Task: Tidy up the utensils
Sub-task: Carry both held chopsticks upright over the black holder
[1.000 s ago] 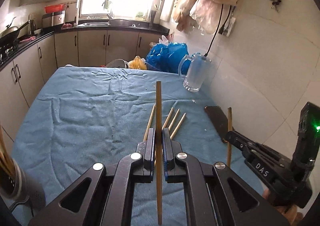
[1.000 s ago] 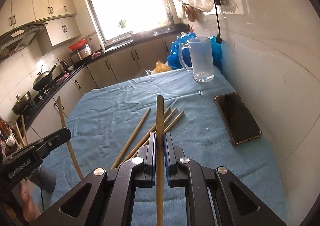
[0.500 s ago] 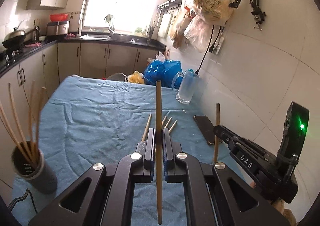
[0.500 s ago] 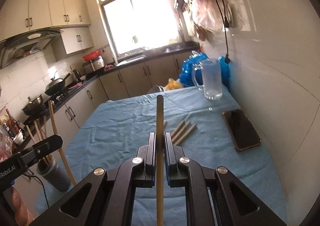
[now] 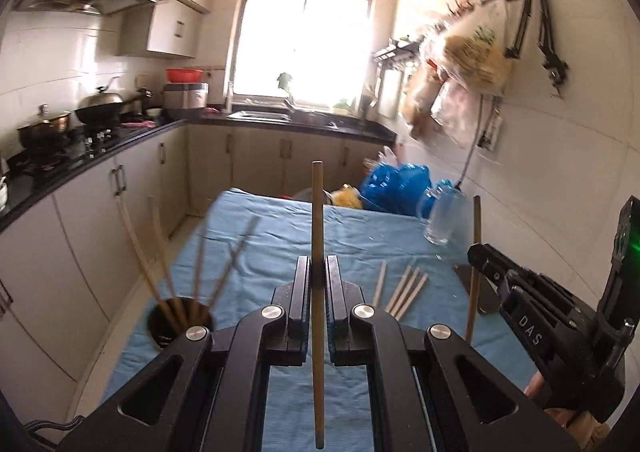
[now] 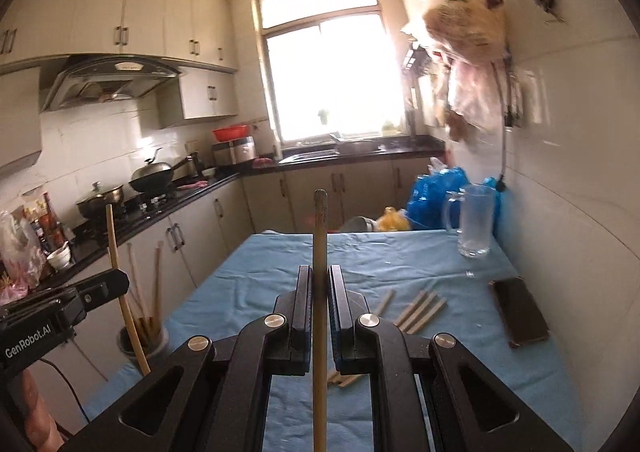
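Observation:
My left gripper (image 5: 318, 272) is shut on a wooden chopstick (image 5: 317, 220) that stands upright between its pads. My right gripper (image 6: 319, 280) is shut on another upright chopstick (image 6: 320, 228). Both are raised above the blue cloth (image 5: 280, 248). A grey holder cup (image 5: 179, 322) with several chopsticks stands at the cloth's near left edge, left of and below my left gripper; it also shows in the right wrist view (image 6: 144, 340). Several loose chopsticks (image 5: 406, 292) lie on the cloth ahead to the right, also in the right wrist view (image 6: 420, 310).
A clear glass mug (image 6: 474, 222) stands at the far right of the table. A dark phone (image 6: 520, 310) lies by the right wall. Blue bags (image 5: 400, 186) sit behind the table. Cabinets and a stove (image 6: 120, 208) run along the left.
Both grippers have risen and tilted up with their chopsticks. The holder cup now sits closer to my left gripper, and more of the kitchen shows.

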`<action>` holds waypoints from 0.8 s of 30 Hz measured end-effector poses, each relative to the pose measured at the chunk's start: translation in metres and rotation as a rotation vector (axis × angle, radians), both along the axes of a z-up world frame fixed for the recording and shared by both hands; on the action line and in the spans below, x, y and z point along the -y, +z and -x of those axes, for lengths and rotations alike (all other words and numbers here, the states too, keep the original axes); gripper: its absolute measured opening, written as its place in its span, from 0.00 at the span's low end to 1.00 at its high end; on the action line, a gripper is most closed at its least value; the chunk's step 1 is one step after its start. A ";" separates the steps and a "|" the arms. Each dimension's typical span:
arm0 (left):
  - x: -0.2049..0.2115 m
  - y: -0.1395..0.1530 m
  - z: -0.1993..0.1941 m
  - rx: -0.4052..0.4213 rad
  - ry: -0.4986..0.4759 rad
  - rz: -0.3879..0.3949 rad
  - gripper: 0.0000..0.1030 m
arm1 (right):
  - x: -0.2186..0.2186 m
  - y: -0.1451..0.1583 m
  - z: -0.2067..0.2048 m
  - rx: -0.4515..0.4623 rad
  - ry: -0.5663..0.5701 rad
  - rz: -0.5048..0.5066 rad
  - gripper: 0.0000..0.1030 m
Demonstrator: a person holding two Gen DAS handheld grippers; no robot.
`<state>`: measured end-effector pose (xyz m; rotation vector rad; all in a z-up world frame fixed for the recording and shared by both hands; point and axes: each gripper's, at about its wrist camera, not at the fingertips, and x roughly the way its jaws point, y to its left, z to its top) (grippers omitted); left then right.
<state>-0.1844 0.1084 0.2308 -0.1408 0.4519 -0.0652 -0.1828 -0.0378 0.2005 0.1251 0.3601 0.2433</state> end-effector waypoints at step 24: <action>-0.164 0.042 -0.036 0.111 0.183 0.114 0.06 | -0.185 0.055 -0.053 0.102 0.351 -0.149 0.08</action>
